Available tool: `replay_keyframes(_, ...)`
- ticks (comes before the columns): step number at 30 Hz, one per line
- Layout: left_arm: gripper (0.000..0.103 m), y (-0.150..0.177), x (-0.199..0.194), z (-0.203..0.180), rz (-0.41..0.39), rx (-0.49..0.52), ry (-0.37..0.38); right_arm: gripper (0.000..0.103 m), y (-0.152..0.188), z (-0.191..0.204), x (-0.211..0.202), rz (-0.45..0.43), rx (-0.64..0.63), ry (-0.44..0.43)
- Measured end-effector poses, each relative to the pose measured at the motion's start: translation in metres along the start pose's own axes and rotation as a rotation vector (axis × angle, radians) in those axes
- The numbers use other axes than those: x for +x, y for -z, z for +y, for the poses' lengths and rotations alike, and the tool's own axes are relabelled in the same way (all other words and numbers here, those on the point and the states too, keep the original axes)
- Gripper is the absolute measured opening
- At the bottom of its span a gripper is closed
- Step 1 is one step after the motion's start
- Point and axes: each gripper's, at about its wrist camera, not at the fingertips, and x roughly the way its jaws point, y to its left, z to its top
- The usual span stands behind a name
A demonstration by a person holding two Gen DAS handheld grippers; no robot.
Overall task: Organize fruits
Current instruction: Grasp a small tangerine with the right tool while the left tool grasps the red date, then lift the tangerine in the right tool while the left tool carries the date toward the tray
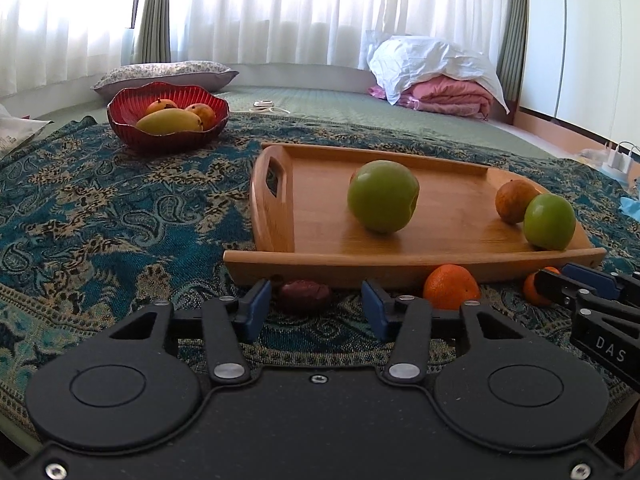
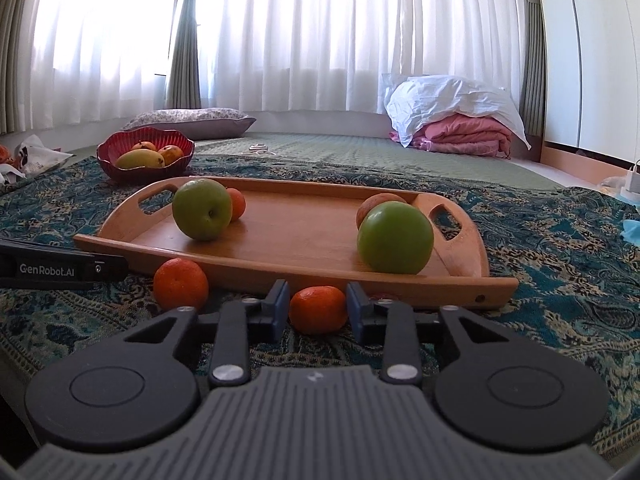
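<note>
On the patterned cloth just before the wooden tray (image 2: pixel 460 280), a mandarin (image 2: pixel 318 309) is framed between the right gripper's (image 2: pixel 318 308) open jaws, a dark fruit (image 1: pixel 306 295) between the left gripper's (image 1: pixel 316 304) open jaws.

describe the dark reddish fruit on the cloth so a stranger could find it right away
Start at the wooden tray on the blue patterned cloth. Just outside its near rim, on the cloth, lies a small dark reddish-brown wrinkled fruit, between the open left gripper fingers. Unlike the bright orange tangerine beside it, it is dull, dark and shrivelled.
</note>
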Motion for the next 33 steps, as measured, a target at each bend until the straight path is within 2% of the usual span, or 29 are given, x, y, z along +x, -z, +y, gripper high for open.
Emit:
replay_keyframes(4,0.043,-0.001,0.004,-0.001,0.006,0.003,-0.006,0.038,0.000,0.000,0.004,0.009,-0.008,0.007)
replay_keyframes(7,0.034,-0.001,0.006,-0.001,0.011,0.006,-0.007,0.040,0.000,0.002,0.006,0.015,-0.018,0.010)
replay_keyframes(8,0.028,-0.001,0.006,-0.002,0.014,0.008,-0.010,0.040,-0.001,0.002,0.007,0.019,-0.018,0.011)
replay_keyframes(17,0.028,0.001,-0.008,-0.007,-0.003,0.019,0.001,0.035,-0.004,0.000,0.007,0.020,0.002,0.003)
replay_keyframes(24,0.028,-0.015,-0.023,-0.014,-0.063,0.002,0.019,0.035,-0.016,0.009,-0.005,-0.035,0.002,-0.025)
replay_keyframes(28,0.028,-0.026,-0.018,-0.022,-0.070,0.015,-0.001,0.035,-0.027,0.009,0.002,-0.056,0.032,-0.029)
replay_keyframes(33,0.028,-0.039,0.000,-0.023,-0.042,0.007,-0.025,0.035,-0.039,0.006,0.020,-0.052,0.063,-0.018)
